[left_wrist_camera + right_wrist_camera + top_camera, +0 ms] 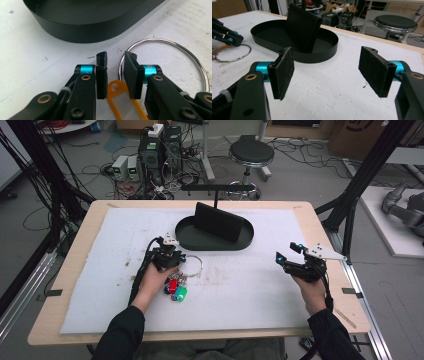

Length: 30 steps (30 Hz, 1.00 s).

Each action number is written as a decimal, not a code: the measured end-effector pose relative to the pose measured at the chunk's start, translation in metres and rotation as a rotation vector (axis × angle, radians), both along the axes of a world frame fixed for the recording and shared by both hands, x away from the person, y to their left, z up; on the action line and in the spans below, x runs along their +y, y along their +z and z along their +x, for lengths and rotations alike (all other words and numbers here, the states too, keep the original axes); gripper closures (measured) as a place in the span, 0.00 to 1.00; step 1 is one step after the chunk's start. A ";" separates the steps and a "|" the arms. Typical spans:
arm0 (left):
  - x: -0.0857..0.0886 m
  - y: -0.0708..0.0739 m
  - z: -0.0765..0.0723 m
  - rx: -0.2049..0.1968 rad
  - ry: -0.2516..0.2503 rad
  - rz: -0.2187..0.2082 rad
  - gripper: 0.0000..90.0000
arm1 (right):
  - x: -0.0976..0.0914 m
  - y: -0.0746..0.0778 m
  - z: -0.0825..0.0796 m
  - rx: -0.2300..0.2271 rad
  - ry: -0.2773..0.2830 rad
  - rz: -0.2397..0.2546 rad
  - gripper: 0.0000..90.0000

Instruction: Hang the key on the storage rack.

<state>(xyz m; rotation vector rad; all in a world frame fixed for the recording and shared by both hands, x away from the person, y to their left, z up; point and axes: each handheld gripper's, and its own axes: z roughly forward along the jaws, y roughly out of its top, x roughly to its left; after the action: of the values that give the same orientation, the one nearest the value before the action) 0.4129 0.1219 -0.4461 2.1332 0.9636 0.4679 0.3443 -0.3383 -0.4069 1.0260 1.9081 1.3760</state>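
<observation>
Where the left gripper straddles it, the key ring is hidden.

Left gripper sits low on the key ring, colored tags just below it. Right gripper hovers well apart. Black tray lies behind on white tabletop.

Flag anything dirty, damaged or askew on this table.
The white mat carries brownish smudges and specks near the key ring, and a black fleck lies by the right gripper. The black tray looks intact.
</observation>
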 end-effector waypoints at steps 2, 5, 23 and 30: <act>-0.001 0.000 -0.001 -0.001 -0.010 0.001 0.85 | 0.000 0.000 0.000 -0.003 0.002 -0.002 0.32; -0.003 0.000 -0.003 -0.010 -0.020 0.010 0.94 | 0.000 0.000 0.000 -0.005 0.004 0.000 0.32; 0.004 0.028 -0.025 -0.106 -0.102 -0.155 0.96 | 0.000 0.001 -0.001 -0.012 0.007 0.009 0.32; 0.000 0.043 -0.047 -0.158 -0.180 -0.184 0.96 | 0.001 0.001 -0.001 -0.014 0.009 0.011 0.32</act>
<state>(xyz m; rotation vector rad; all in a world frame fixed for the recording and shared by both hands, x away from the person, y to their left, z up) 0.3656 0.1224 -0.4030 1.9632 0.6923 0.4332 0.3430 -0.3377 -0.4056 1.0121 1.8995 1.3960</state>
